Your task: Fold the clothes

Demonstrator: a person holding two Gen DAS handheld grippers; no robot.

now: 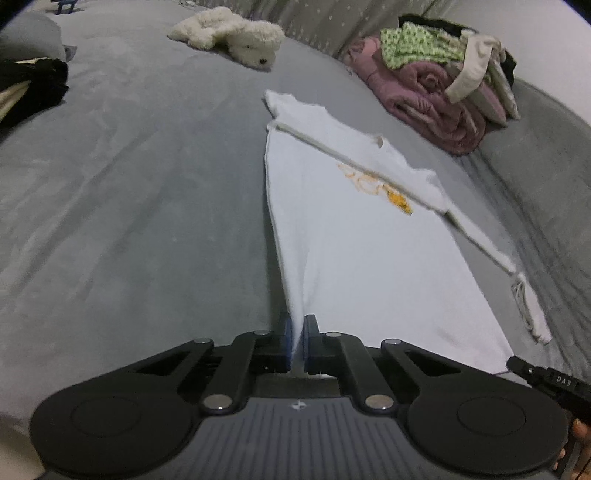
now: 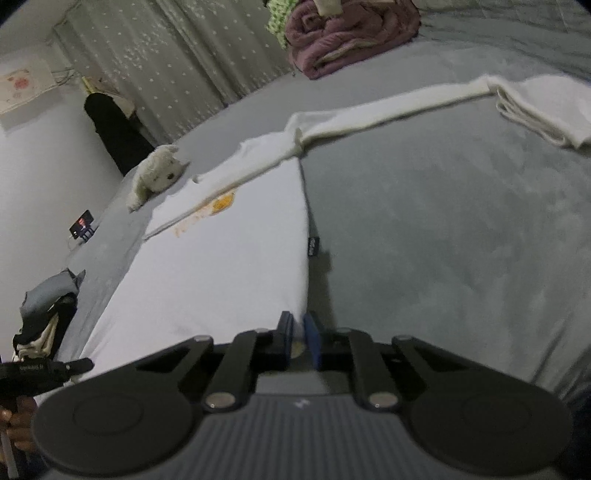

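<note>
— Nearest the lens, the left tongs are closed on the near hem corner of the white long-sleeved cotton shirt with an orange chest print; fabric runs straight in between the blue pads.

— And the other side?

— Right tongs are closed as well, at the opposite hem corner. A bit of cloth shows between those pads, so I'd say they grip the shirt too, though the view there is less clear.

— Where does the shirt lie?

— Flat on the grey plush bed cover, collar end away from the person. One long sleeve stretches far out to the side, with its cuff bunched up, and it is not tucked in yet.

— So which step is this?

— I judge it as the start of a fold: both lower corners are pinched and the body is spread smooth. No fold in the body is visible yet.

— What does the next move call for?

— Probably lifting both corners together and evenly, then carrying the hem up towards the collar. Both grips must hold, or one side will sag and the edge go crooked. That loose sleeve may want laying across the body first.

— Anything in the way?

— No. A white plush toy and a heap of pink and green laundry sit well apart, at the far end.
</note>
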